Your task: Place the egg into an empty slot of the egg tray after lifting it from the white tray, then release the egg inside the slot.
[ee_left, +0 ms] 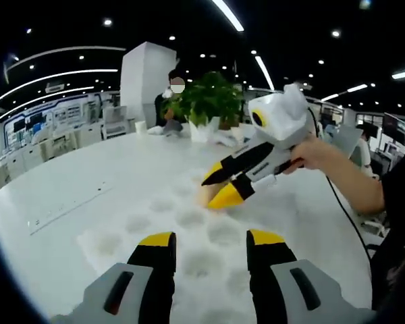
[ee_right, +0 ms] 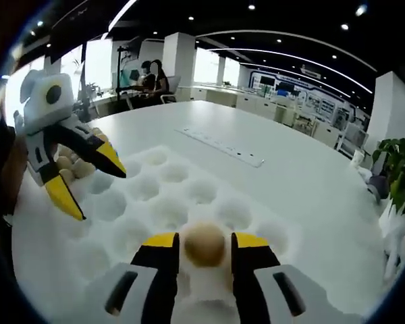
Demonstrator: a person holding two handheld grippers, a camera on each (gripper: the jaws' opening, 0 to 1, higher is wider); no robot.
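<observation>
Gripping the egg between its jaws, the right gripper is hovering over the egg tray. The left gripper is hanging wide open above the tray's empty slots.

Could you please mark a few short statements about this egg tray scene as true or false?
1. The right claw holds an egg between its jaws. True.
2. The left claw also holds an egg. False: its jaws stand open with nothing between them.
3. The egg tray is full of eggs. False: the slots that can be seen are empty.
4. A potted green plant stands at the far side of the white table. True.
5. The left claw rests flat on the table far from the tray. False: it hangs over the tray's slots.
</observation>
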